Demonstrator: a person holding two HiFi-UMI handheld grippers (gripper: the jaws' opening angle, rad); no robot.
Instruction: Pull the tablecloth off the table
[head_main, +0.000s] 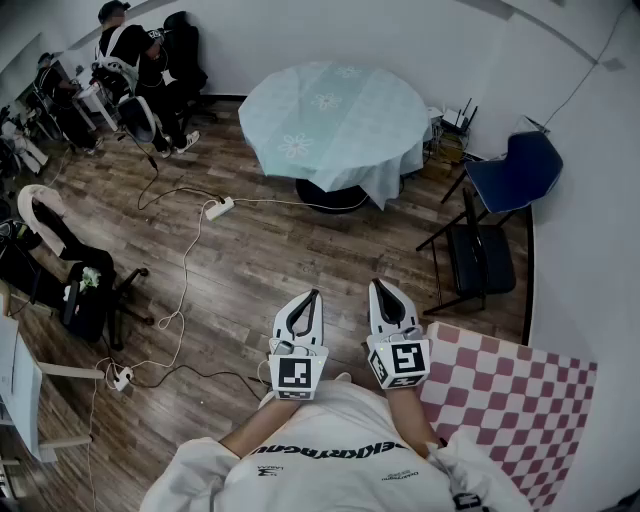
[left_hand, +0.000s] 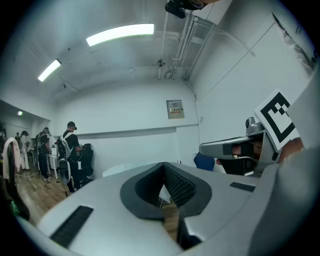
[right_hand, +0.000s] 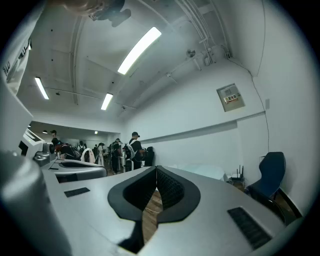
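A pale blue tablecloth (head_main: 335, 115) with white flower prints covers a round table at the far end of the room, its edges hanging down. The cloth shows as a pale strip (right_hand: 202, 171) in the right gripper view. My left gripper (head_main: 314, 293) and right gripper (head_main: 376, 284) are held side by side close to my chest, well short of the table, with wooden floor between. Both are shut with nothing between the jaws. In the left gripper view the left gripper (left_hand: 163, 165) points at the far wall, the right gripper's marker cube (left_hand: 275, 120) beside it.
A blue chair (head_main: 515, 172) and a black folding chair (head_main: 480, 255) stand right of the table. A pink checked cloth (head_main: 515, 395) lies at my right. A power strip (head_main: 219, 208) with cables crosses the floor. People (head_main: 125, 60) and office chairs fill the far left.
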